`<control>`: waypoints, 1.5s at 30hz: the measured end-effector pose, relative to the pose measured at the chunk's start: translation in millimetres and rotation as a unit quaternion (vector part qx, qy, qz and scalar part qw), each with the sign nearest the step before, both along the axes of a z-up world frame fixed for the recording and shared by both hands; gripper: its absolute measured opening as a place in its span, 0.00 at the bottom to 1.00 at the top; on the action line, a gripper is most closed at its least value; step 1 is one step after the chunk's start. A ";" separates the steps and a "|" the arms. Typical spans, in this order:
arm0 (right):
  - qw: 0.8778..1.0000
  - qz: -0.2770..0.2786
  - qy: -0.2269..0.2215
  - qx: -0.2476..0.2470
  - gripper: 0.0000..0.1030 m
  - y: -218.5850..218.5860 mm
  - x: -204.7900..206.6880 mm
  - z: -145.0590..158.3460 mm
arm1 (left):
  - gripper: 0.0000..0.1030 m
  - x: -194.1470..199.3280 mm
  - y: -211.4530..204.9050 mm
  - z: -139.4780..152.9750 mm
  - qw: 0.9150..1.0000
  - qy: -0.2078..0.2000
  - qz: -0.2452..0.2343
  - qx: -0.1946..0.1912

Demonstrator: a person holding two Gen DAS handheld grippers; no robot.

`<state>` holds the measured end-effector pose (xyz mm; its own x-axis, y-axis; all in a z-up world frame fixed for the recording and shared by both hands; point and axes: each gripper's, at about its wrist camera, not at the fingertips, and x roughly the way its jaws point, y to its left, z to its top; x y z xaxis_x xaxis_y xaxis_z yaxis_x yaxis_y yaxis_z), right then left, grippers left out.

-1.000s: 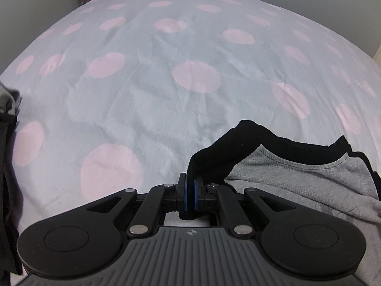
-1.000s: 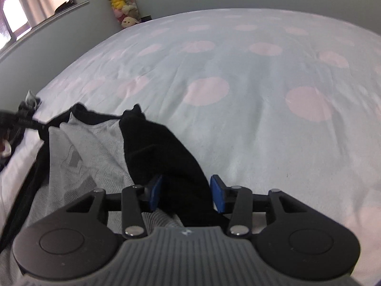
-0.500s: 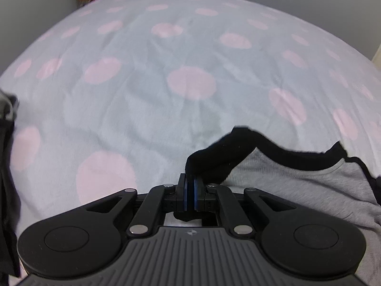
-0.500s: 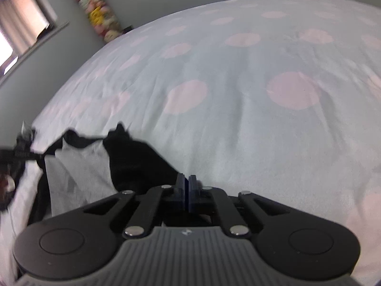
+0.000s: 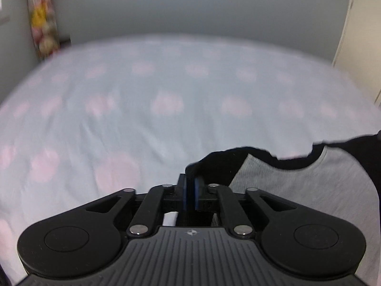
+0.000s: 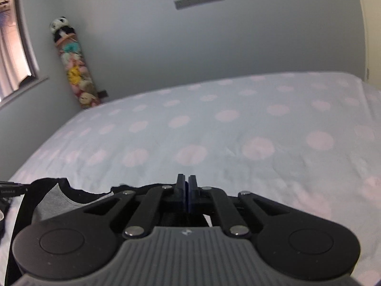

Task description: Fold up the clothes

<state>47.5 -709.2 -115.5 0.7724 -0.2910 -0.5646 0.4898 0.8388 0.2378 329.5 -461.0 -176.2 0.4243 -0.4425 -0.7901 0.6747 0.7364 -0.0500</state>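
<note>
A grey shirt with black trim and black sleeves [image 5: 297, 183] hangs to the right in the left wrist view. My left gripper [image 5: 190, 181] is shut on its black sleeve edge [image 5: 214, 164], held above the bed. The shirt also shows at the lower left of the right wrist view [image 6: 51, 200]. My right gripper [image 6: 186, 183] is shut on the shirt's black fabric, which is mostly hidden under the gripper body. The shirt is stretched between the two grippers.
The bed [image 6: 238, 131] has a pale blue cover with pink dots and fills both views. A tall tube of plush toys [image 6: 73, 66] stands in the far left corner by a window [image 6: 12, 47]. A grey wall [image 5: 190, 7] lies behind.
The right gripper closed on the black fabric. Both grippers have lifted with the shirt and tilted up, so the wall and room now show.
</note>
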 end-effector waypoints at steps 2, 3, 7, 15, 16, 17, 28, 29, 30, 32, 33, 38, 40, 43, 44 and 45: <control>0.999 0.000 0.032 0.005 0.12 -1.7 2.7 -15.2 | 0.15 3.1 -0.5 -15.9 1.000 0.017 0.006 0.020; 0.999 -0.001 0.037 0.007 0.12 -1.6 0.3 -19.0 | 0.16 3.4 2.5 -20.1 0.999 0.020 0.008 0.024; 0.998 -0.003 0.058 0.017 0.12 -1.1 -9.4 -34.1 | 0.17 0.5 26.8 -22.5 0.999 0.024 0.017 0.024; 0.998 0.001 0.059 0.037 0.13 20.6 -41.7 -55.1 | 0.19 -27.3 86.0 3.8 0.999 0.039 0.028 -0.002; 0.998 0.002 0.057 0.040 0.13 25.7 -46.8 -56.1 | 0.21 -33.1 92.2 6.3 0.999 0.043 0.029 -0.005; 0.998 0.002 0.056 0.043 0.13 31.5 -52.3 -56.2 | 0.21 -39.0 98.4 8.9 0.998 0.047 0.031 -0.007; 0.997 0.019 0.026 0.068 0.32 119.0 -143.3 -46.1 | 0.23 -139.4 182.6 9.8 0.994 0.089 0.062 0.031; 0.997 0.019 0.027 0.070 0.32 127.9 -151.9 -46.5 | 0.23 -148.9 191.5 7.4 0.992 0.096 0.071 0.043; 0.997 0.019 0.028 0.072 0.32 136.8 -160.5 -46.9 | 0.23 -158.3 199.7 5.0 0.990 0.101 0.080 0.055; 0.996 0.017 0.027 0.087 0.32 151.2 -175.8 -49.4 | 0.23 -176.9 214.0 0.0 0.987 0.106 0.096 0.076; 0.995 0.017 0.026 0.093 0.32 158.1 -182.5 -50.9 | 0.23 -186.2 221.2 -2.5 0.985 0.109 0.104 0.086; 0.994 0.029 0.038 0.094 0.32 190.1 -204.9 -56.1 | 0.23 -219.8 246.6 -16.1 0.978 0.137 0.119 0.103; 0.995 0.029 0.038 0.082 0.33 198.4 -210.9 -55.1 | 0.23 -225.2 251.1 -21.1 0.974 0.134 0.134 0.120; 0.997 0.025 0.033 0.065 0.33 208.0 -218.4 -53.2 | 0.23 -228.8 254.3 -26.0 0.971 0.125 0.151 0.134; 0.997 0.022 0.031 0.061 0.34 209.2 -220.2 -53.4 | 0.23 -229.7 255.3 -27.1 0.971 0.126 0.155 0.131; 0.998 0.019 0.029 0.059 0.38 209.9 -221.9 -53.5 | 0.23 -230.7 255.3 -28.2 0.971 0.125 0.157 0.129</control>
<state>-174.4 -499.3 -169.0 0.7459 -0.1921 -0.6377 0.4748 0.8248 0.3070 98.8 -205.8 -204.4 0.2869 -0.0955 -0.9532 0.4056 0.9135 0.0306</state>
